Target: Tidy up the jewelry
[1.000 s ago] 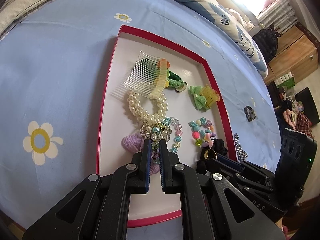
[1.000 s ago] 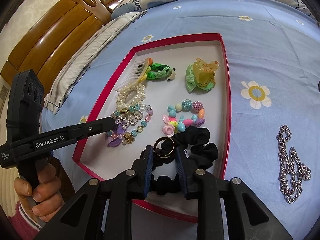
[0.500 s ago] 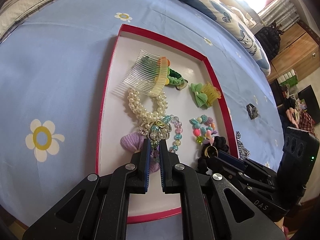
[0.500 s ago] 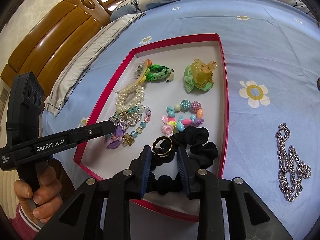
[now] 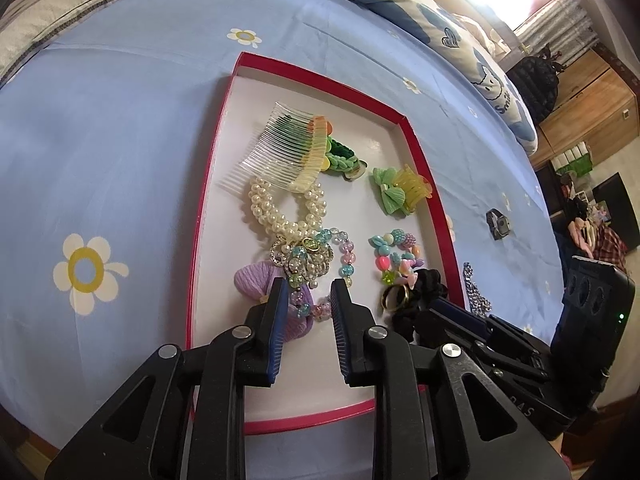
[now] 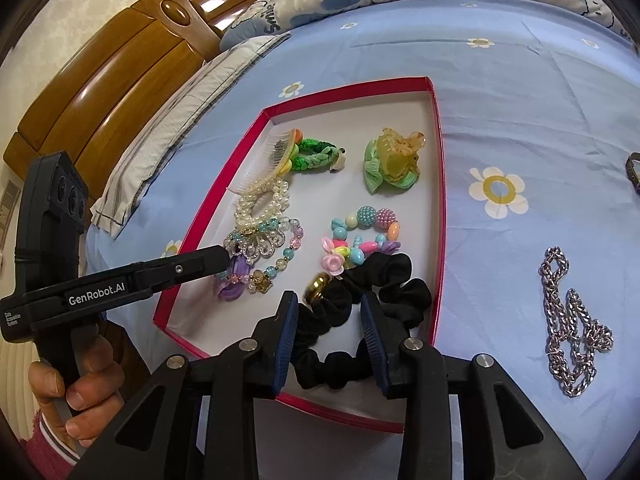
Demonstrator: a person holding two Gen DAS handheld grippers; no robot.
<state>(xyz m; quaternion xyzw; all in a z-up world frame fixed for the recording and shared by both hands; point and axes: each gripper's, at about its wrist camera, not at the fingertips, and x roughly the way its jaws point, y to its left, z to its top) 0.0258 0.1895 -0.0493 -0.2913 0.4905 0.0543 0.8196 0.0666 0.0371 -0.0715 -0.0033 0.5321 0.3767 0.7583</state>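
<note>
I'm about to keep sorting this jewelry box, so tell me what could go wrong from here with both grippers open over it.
1. The gold ring rests on the black scrunchie; lifting either with the right gripper could flick it away.
2. The left gripper sits over the glass bead bracelet, tangled with the pearl bracelet; pulling may drag both.
</note>
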